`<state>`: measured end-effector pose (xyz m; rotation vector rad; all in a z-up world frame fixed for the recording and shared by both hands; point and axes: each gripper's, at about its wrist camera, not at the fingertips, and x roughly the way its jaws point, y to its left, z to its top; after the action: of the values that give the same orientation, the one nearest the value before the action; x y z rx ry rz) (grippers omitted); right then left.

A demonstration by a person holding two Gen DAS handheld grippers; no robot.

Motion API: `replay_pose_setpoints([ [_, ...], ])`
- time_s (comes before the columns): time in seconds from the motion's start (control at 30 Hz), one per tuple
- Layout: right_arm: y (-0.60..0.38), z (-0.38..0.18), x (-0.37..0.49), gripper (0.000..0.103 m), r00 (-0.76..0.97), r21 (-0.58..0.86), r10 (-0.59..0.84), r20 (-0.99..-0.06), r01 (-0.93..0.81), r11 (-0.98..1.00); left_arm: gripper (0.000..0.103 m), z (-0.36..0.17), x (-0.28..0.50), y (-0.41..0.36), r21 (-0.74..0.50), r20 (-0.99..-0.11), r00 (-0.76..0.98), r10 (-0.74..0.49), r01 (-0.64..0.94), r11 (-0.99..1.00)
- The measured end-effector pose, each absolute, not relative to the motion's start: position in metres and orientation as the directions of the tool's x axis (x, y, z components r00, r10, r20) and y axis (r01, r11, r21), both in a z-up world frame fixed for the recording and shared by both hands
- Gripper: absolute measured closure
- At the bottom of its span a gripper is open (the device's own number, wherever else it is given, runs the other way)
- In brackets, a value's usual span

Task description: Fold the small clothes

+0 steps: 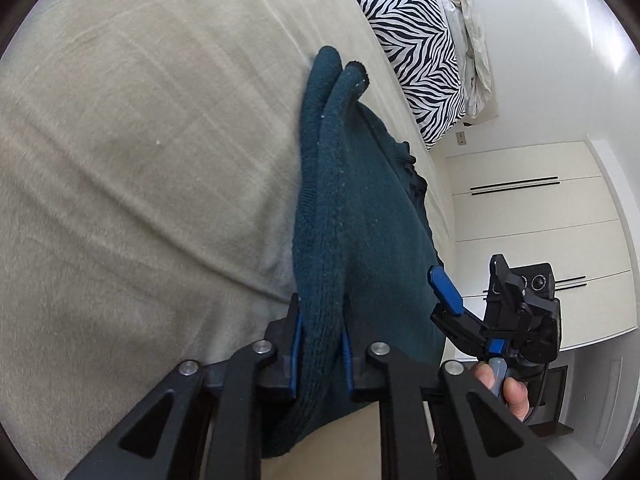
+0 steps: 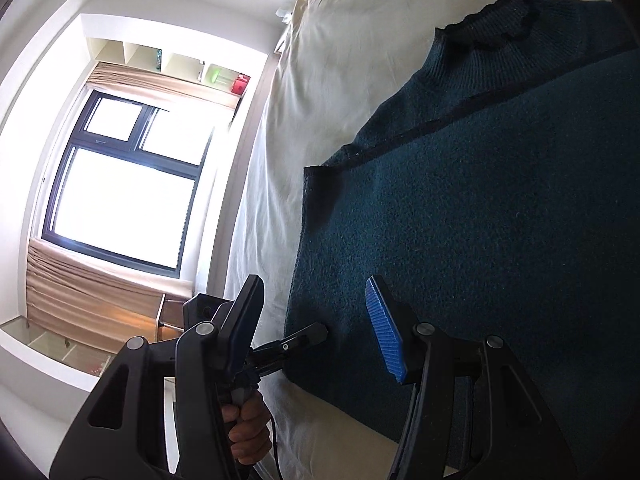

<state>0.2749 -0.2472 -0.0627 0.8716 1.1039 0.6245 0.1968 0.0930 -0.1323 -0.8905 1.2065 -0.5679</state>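
Note:
A dark teal knitted sweater [image 1: 360, 208] lies on the beige bed sheet [image 1: 140, 140], with a folded edge lifted. My left gripper [image 1: 320, 340] is shut on that doubled edge near the hem. In the right wrist view the sweater [image 2: 500, 200] lies flat with its ribbed collar [image 2: 492, 24] at the far end. My right gripper [image 2: 316, 324] is open, its jaws wide apart over the sweater's near edge, holding nothing. The right gripper also shows in the left wrist view [image 1: 468, 284], open, beside the sweater. The left gripper [image 2: 308, 336] shows in the right wrist view, at the sweater's edge.
A zebra-print pillow [image 1: 416, 48] and a crumpled pale cloth [image 1: 472, 40] lie at the head of the bed. White wardrobe doors [image 1: 540, 220] stand beyond the bed. A bright window [image 2: 120, 188] with beige curtains and a shelf sit on the other side.

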Motion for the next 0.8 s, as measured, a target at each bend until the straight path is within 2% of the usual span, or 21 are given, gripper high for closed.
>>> replay_pose_setpoints([
  [0.2, -0.225, -0.095, 0.301, 0.051, 0.276, 0.814, 0.775, -0.568, 0.052, 0.578, 0.089, -0.135, 0.197, 0.098, -0.854, -0.512, 0.313, -0.8, -0.08, 0.514],
  [0.3, -0.232, -0.105, 0.3, 0.052, 0.313, 0.846, 0.794, -0.52, 0.061, 0.53, 0.09, -0.132, 0.195, 0.098, -0.855, -0.507, 0.326, -0.798, -0.07, 0.514],
  [0.43, -0.234, -0.107, 0.299, 0.052, 0.317, 0.852, 0.802, -0.506, 0.037, 0.523, 0.09, -0.121, 0.196, 0.093, -0.854, -0.503, 0.338, -0.795, -0.054, 0.518],
  [0.63, -0.284, -0.097, 0.301, 0.049, 0.358, 0.907, 0.836, -0.415, 0.087, 0.413, 0.09, -0.065, 0.199, 0.063, -0.836, -0.493, 0.358, -0.793, 0.056, 0.545],
  [0.7, -0.317, -0.093, 0.295, 0.042, 0.396, 0.935, 0.849, -0.35, 0.101, 0.339, 0.09, -0.044, 0.202, 0.039, -0.829, -0.486, 0.35, -0.801, 0.107, 0.549],
  [0.8, -0.372, -0.083, 0.285, 0.038, 0.464, 0.961, 0.843, -0.272, 0.09, 0.26, 0.09, -0.02, 0.204, -0.016, -0.807, -0.484, 0.312, -0.817, 0.201, 0.555],
])
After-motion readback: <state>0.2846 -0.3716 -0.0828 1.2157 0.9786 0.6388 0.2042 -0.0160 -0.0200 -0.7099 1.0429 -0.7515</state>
